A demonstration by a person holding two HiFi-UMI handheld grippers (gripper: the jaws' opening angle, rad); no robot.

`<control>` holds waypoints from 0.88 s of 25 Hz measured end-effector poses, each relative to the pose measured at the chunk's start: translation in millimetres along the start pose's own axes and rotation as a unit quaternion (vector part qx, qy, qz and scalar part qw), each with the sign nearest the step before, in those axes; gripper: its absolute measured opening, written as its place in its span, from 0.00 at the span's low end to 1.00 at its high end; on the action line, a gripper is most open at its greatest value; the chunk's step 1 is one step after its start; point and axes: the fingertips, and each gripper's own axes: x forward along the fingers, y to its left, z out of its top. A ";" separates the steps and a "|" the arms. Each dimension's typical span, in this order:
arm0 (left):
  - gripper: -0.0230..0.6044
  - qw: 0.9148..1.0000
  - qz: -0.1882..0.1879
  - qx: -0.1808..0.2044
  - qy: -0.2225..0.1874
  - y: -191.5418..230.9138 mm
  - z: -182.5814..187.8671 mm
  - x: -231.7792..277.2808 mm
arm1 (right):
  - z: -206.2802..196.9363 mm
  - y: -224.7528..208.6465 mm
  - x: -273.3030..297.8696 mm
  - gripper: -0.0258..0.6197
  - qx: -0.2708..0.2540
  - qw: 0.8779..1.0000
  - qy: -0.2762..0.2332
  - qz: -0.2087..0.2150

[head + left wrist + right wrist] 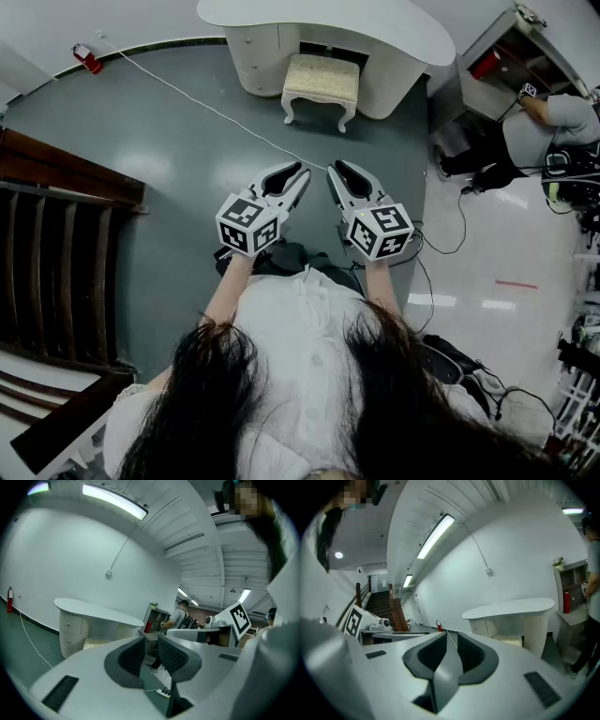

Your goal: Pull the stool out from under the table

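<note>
We are at the approach step, with nothing gripped yet. The stool (pixel 321 82) stands at the far side of the room, well apart from us across the grey floor. It sits in the gap between the two pedestals of the white table (pixel 375 23), its far edge under the tabletop and its cushioned seat and curved near legs showing. We hold the left gripper (pixel 296 173) and the right gripper (pixel 337 172) side by side just in front of our body, both aimed toward the stool. Each gripper's own view shows its ribbed pads drawn close together with nothing between them, only the distant room beyond. A white cable (pixel 197 101) runs across the floor from the far left toward us, and a person (pixel 548 122) works at shelves on the far right. Next, we judge, we must walk to the far side, minding that cable, and lower both grippers to seat height. Then we spread the jaws, close them on the near rim of the seat or its legs, and draw the stool straight toward us.
</note>
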 end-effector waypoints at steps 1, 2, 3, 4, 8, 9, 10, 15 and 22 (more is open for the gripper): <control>0.19 1.000 0.001 0.001 -0.001 -1.8 0.4 2.2 | 0.8 -2.4 -2.1 0.17 0.001 1.000 -0.001 0.000; 0.19 1.000 0.002 0.001 -0.001 -3.5 0.7 4.3 | 1.6 -4.9 -4.4 0.17 0.002 1.000 -0.003 0.000; 0.19 1.000 0.003 0.002 -0.001 -5.4 0.8 6.4 | 2.4 -7.4 -6.7 0.17 0.003 1.000 -0.005 0.001; 0.19 1.000 0.003 0.003 -0.001 -7.5 0.4 8.5 | 3.0 -10.0 -9.3 0.17 0.006 1.000 -0.008 0.002; 0.19 1.000 -0.004 0.010 0.009 -19.1 -4.3 16.3 | 2.0 -20.2 -21.2 0.17 0.012 1.000 -0.015 0.007; 0.19 1.000 -0.005 0.011 0.011 -22.1 -5.4 18.2 | 1.0 -22.9 -25.1 0.17 0.010 1.000 -0.014 0.007; 0.19 1.000 -0.004 0.011 0.013 -25.1 -6.3 20.2 | 0.0 -25.9 -29.4 0.17 0.007 1.000 -0.013 0.006; 0.19 1.000 -0.008 0.015 0.019 -41.2 -11.6 33.4 | -5.4 -44.0 -51.0 0.17 0.005 1.000 -0.009 0.004; 0.19 1.000 0.000 0.024 0.009 -62.0 -9.6 52.7 | -10.1 -72.8 -70.9 0.17 0.019 1.000 -0.010 0.005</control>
